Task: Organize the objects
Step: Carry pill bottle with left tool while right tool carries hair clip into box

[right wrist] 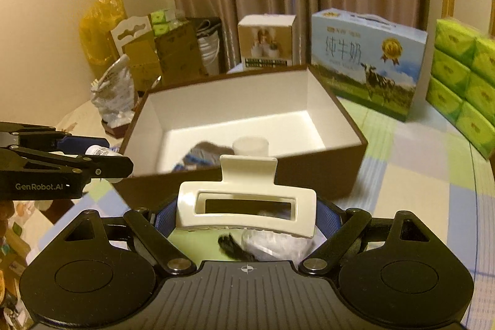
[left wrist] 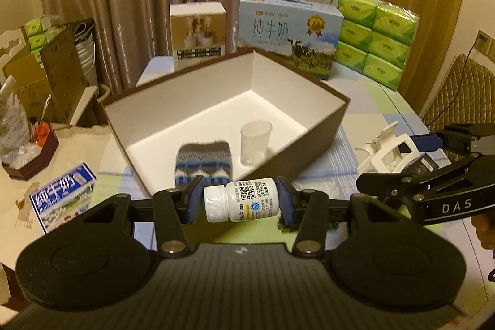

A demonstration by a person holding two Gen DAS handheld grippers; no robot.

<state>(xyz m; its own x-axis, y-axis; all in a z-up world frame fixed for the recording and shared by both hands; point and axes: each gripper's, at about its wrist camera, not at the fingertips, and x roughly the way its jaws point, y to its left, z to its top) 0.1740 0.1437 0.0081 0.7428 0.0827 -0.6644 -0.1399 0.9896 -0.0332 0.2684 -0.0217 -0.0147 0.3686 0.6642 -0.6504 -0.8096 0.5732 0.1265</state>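
Note:
My left gripper [left wrist: 240,203] is shut on a white pill bottle [left wrist: 240,203], held sideways just in front of the brown box [left wrist: 328,126]. The box has a white inside and holds a knitted grey-blue sock [left wrist: 204,164] and a clear plastic cup [left wrist: 255,141]. My right gripper [right wrist: 246,217] is shut on a cream hair claw clip [right wrist: 247,200], held before the box's near wall [right wrist: 309,172]. The right gripper with the clip [left wrist: 389,152] also shows at the right of the left wrist view. The left gripper with the bottle [right wrist: 102,151] shows at the left of the right wrist view.
Behind the box stand a blue milk carton box [left wrist: 290,33], a small product box [left wrist: 198,33] and stacked green tissue packs [left wrist: 374,42]. A small milk carton [left wrist: 62,200] lies left. A black item and crumpled plastic [right wrist: 272,243] lie under the right gripper. Cardboard boxes [right wrist: 164,54] stand left.

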